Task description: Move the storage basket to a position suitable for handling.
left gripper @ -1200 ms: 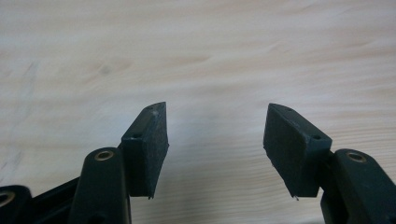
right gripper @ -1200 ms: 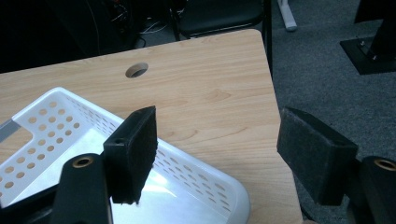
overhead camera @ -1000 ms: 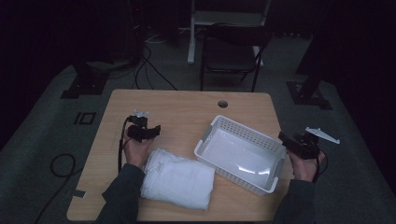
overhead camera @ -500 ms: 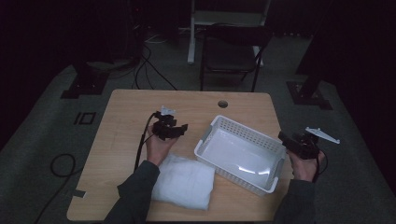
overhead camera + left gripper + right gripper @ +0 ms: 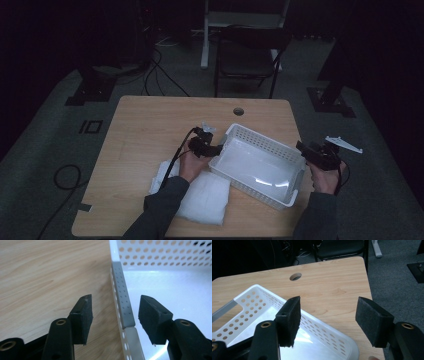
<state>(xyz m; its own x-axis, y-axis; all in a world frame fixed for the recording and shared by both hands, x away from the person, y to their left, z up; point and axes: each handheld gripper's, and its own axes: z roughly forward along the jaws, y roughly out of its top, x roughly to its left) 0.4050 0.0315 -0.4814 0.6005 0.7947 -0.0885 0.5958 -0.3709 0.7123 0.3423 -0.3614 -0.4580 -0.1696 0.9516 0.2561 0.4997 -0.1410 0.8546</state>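
Two grippers are out, and I go from my left. At the near left of the table (image 5: 140,125) lies a folded white cloth (image 5: 202,197), partly under my left forearm. My left gripper (image 5: 212,149) sits at the white perforated basket's (image 5: 260,137) left end; in the left gripper view (image 5: 114,315) its jaws are spread wide and straddle the grey handle strip (image 5: 123,300) of the rim, one pad outside over the wood, one inside over the basket floor, neither touching it that I can see. Nothing is gripped.

I judge the risk to be in the closing: if the pads meet below the grey strip, or only clip its edge, the thin wall may flex and slip out, or the light basket may skid across the table towards the cloth. A one-ended lift could also tip it.

Inside, the basket is bare, with a glossy white floor and nothing on it.

My right gripper (image 5: 312,151) hangs just off the basket's right end, jaws equally wide apart (image 5: 329,320), empty, above the near corner and the table edge.
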